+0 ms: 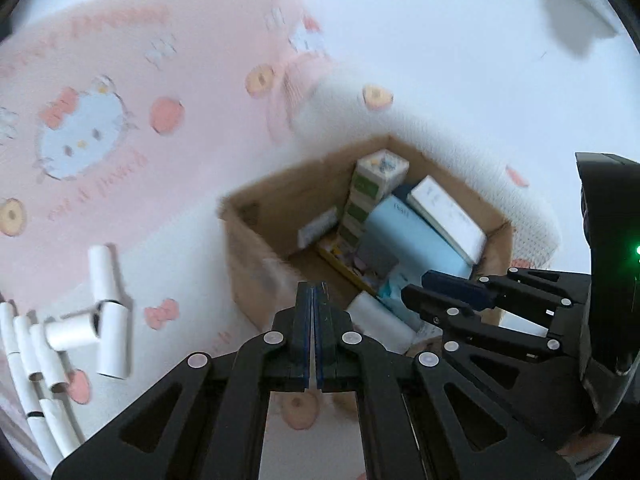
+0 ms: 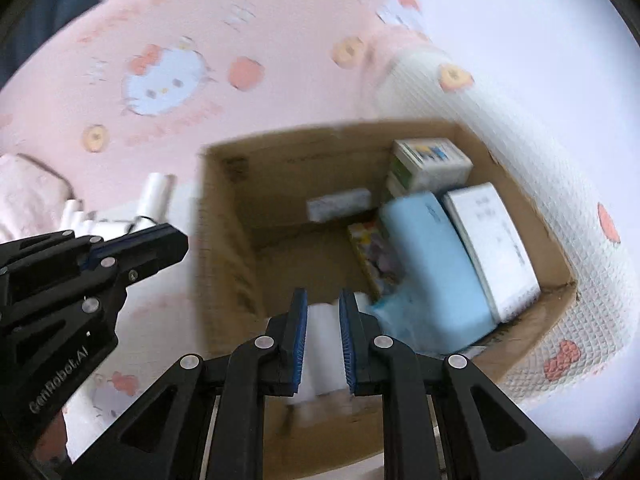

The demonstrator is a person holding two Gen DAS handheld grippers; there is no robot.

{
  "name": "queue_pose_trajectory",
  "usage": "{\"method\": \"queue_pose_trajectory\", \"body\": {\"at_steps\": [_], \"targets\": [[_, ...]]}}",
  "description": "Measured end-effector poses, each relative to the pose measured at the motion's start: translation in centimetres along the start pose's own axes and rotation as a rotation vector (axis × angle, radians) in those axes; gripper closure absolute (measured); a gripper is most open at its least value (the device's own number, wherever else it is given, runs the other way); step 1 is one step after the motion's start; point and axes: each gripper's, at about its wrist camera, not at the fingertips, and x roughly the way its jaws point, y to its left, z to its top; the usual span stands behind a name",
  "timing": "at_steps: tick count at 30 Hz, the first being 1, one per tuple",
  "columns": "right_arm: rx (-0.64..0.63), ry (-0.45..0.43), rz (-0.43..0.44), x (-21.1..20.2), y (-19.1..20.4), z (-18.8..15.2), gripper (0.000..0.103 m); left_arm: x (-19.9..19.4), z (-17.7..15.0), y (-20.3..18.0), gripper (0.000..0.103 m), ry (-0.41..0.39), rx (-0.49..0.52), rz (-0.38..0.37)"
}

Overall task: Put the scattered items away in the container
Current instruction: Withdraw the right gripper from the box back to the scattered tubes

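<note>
- Pink cartoon-cat blanket (image 1: 120, 80): covers the surface under everything; printed with cat faces, bows and round motifs.
- Cardboard box (image 1: 244, 256): open-topped, standing on the blanket, partly filled.
- Box contents: a white box (image 2: 492, 244) and a light blue pack (image 2: 432, 264) lean side by side against the right wall; a stack of small green-and-white cartons (image 1: 368, 196) stands in the far corner; a small white label card (image 2: 338, 204) lies against the back wall.
- White paper tubes (image 1: 100, 312): scattered in a loose pile on the blanket, well left of the box, outside it.
- My right gripper (image 2: 323, 344): held over the near edge of the box; blue pads clamped on a white roll (image 2: 324, 340), one pad on each side.
- My left gripper (image 1: 314, 336): jaws pressed fully together, nothing between them, pointing toward the near left corner of the box.
</note>
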Motion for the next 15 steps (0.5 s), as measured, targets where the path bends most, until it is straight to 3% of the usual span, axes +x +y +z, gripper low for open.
{"method": "queue_pose_trajectory", "body": {"at_steps": [4,8,15], "targets": [[-0.085,-0.148,-0.037,-2.0,0.9,-0.7,0.09,-2.7,-1.7,2.5,0.102,-0.057,-0.044,0.053],[-0.157,-0.302,0.125,-4.7,2.5,-1.5,0.09,-2.7,-3.6,5.9,0.102,-0.027,-0.161,0.047],[-0.354,-0.335,0.203,-4.6,9.1,-5.3,0.09,-2.2,-7.9,11.1,0.102,0.053,-0.305,0.192]]}}
